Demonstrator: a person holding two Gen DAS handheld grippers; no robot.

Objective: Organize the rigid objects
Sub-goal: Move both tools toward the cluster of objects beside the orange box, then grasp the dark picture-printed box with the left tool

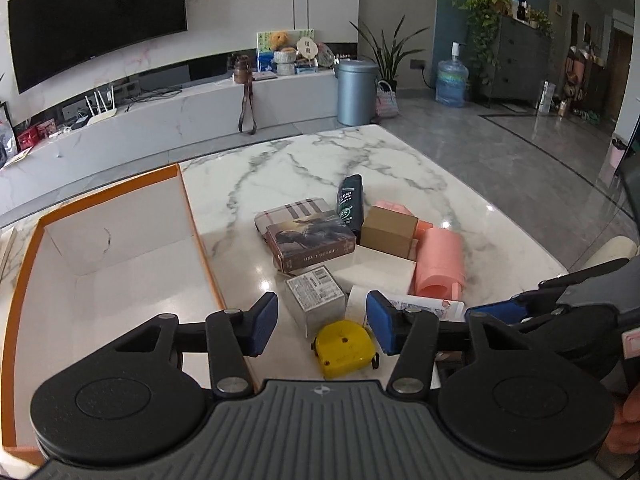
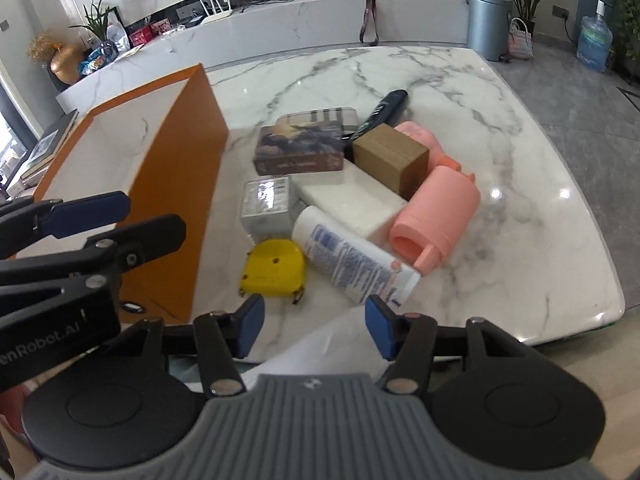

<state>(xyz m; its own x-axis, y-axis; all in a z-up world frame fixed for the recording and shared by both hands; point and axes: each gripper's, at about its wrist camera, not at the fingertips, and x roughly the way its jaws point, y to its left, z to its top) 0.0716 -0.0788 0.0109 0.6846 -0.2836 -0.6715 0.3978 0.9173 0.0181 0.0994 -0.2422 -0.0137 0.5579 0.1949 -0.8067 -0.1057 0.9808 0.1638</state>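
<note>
A pile of objects lies on the marble table [image 1: 280,160]: a yellow tape measure [image 1: 344,347], a small grey box [image 1: 316,298], a white bottle [image 2: 348,254], a card box [image 1: 310,242], a brown box [image 1: 390,232], a pink cylinder [image 1: 439,268], a dark bottle [image 1: 350,202] and a white block [image 2: 352,200]. An orange-rimmed empty box [image 1: 108,280] stands to the left. My left gripper [image 1: 322,322] is open and empty, just above the tape measure. My right gripper [image 2: 314,326] is open and empty at the table's near edge, before the tape measure [image 2: 274,266] and white bottle.
The orange box's wall [image 2: 176,184] rises left of the pile. The left gripper [image 2: 76,216] shows at the left in the right wrist view. A TV console [image 1: 160,120], a grey bin [image 1: 356,92] and a water jug [image 1: 452,82] stand beyond the table.
</note>
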